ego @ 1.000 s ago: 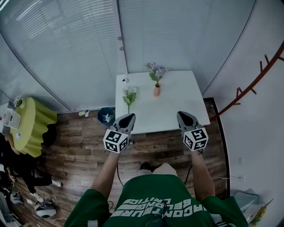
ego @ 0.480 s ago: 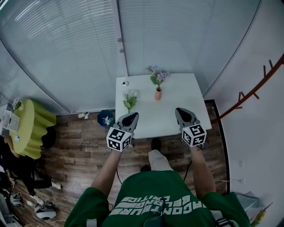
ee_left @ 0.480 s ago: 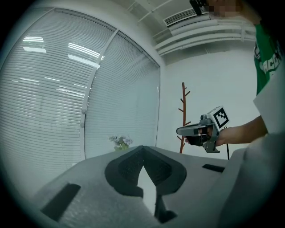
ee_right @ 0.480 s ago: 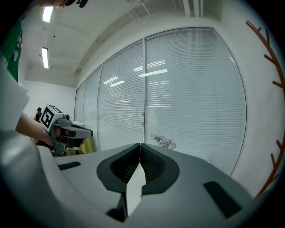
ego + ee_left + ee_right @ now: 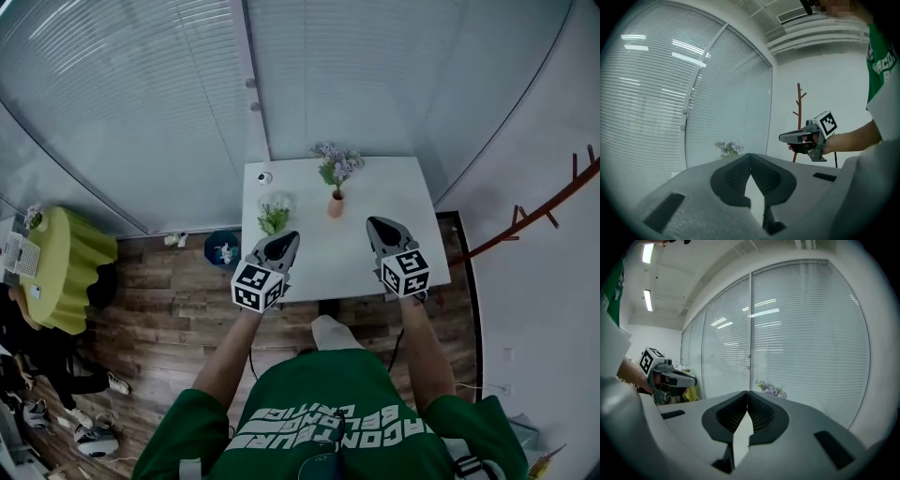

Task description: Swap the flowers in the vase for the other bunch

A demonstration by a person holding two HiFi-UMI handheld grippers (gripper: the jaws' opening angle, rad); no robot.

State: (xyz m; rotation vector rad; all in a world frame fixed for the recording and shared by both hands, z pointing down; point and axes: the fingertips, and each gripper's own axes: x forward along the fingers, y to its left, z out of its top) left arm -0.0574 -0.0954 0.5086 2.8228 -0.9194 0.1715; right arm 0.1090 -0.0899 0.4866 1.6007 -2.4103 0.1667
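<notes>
The vase stands upright toward the far middle of the white table, ahead of both claws and between their lines of reach. The right gripper looks a little nearer to it than the left gripper. Both hang over the near part of the table, pointing away from the person and only slightly down. Each has its jaws pressed together at the tips with nothing between them.

The purple flowers rise straight up out of the vase, so I'd say lifting them out calls for a reach forward and a grip on the stems just above the rim.

The other bunch lies flat on the table's left side, just ahead of the left gripper and well apart from the vase. It seems to lie lengthwise away from the person, though its near end is too small to make out.

The vase is small and pinkish, narrow at the neck. The spare bunch is pale blooms over green leaves.
</notes>
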